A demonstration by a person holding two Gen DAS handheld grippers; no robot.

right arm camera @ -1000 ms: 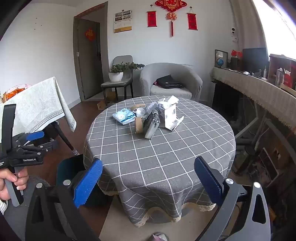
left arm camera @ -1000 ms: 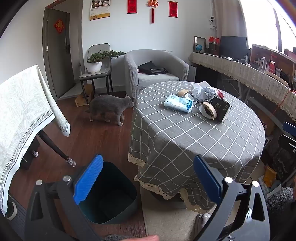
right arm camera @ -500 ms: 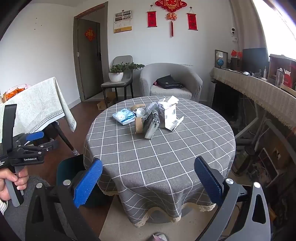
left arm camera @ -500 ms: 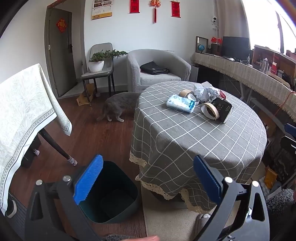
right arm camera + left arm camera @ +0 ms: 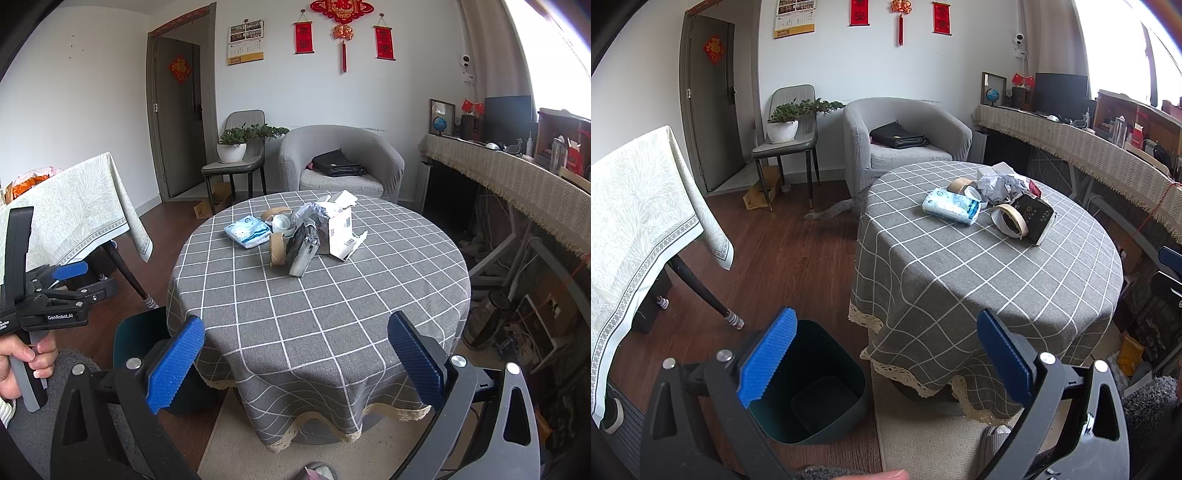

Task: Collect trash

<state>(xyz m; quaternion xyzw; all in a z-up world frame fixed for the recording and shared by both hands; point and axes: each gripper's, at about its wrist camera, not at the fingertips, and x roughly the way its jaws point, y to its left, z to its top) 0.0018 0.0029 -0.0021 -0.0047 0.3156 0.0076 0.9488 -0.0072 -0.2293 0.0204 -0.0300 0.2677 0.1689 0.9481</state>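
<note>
A dark green bin [image 5: 812,387] is standing on the wood floor at the left, just beside the round table [image 5: 979,295] with its grey checked cloth. The left gripper [image 5: 882,354] is hovering above the bin's rim with its blue pads spread wide, holding nothing. On the far half of the table the trash is lying in a cluster: a blue tissue pack [image 5: 951,206], crumpled paper [image 5: 999,184], tape rolls [image 5: 1010,219] and a black box [image 5: 1036,218]. The right gripper [image 5: 295,354] is hanging near the table's front edge, well apart from the trash, with its fingers also spread and empty.
</note>
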